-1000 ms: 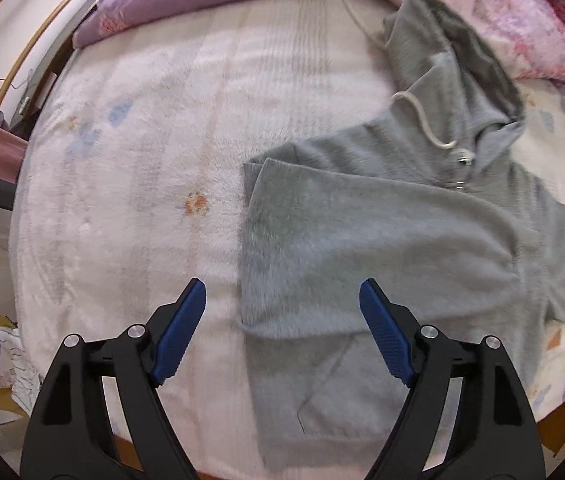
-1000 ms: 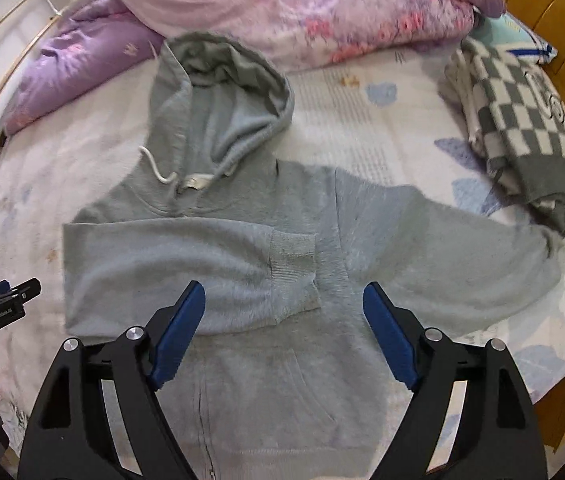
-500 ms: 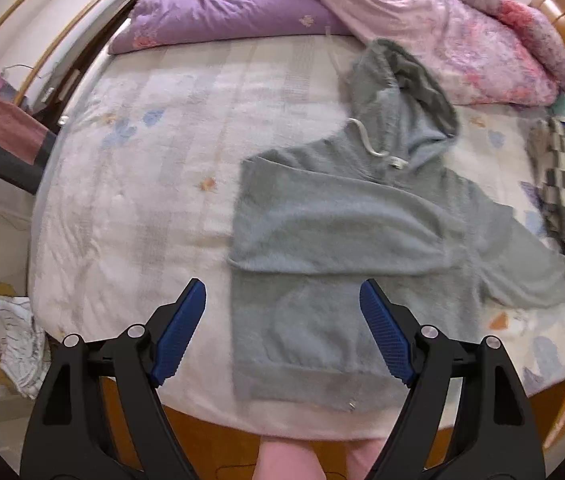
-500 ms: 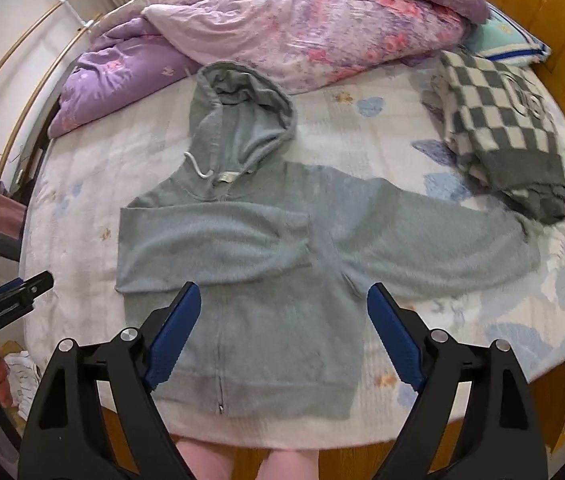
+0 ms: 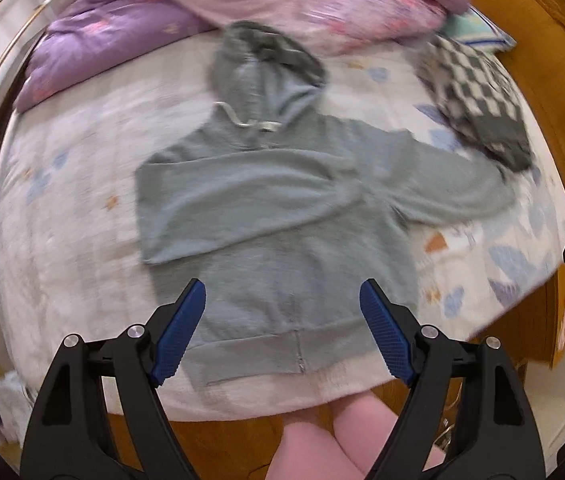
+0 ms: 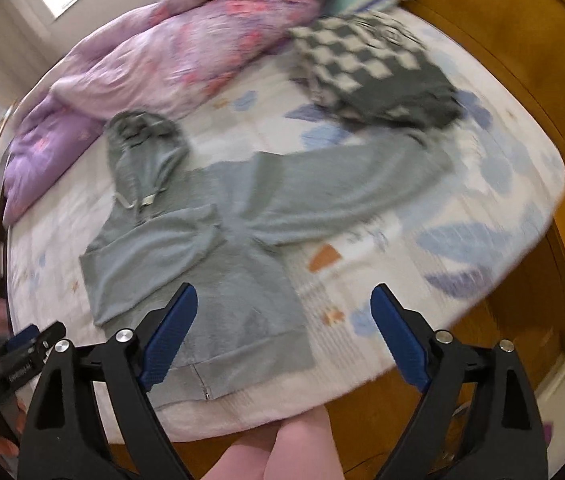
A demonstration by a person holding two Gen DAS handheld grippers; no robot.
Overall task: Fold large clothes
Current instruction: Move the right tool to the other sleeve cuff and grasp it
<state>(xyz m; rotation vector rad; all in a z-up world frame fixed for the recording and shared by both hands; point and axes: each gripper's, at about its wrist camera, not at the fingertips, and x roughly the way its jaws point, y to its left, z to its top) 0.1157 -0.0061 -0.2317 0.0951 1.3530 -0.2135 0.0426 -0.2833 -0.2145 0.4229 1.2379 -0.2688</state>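
The grey hoodie (image 5: pixel 274 232) looks soft, floppy and fairly heavy. Both the left tool (image 5: pixel 282 332) and right tool (image 6: pixel 284 338) hang wide and empty above its hem, the right one's jaws having just been opening. The outstretched sleeve (image 6: pixel 346 196), ahead of the right tool, seems best pinched at its cuff.

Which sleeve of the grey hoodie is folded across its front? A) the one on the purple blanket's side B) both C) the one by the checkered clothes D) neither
A: on the grey hoodie, only that sleeve lies across the chest, while the other sleeve stretches out toward the checkered clothes.

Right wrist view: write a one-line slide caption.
Open right tool above a grey hoodie on the bed, one sleeve folded across, the other outstretched.
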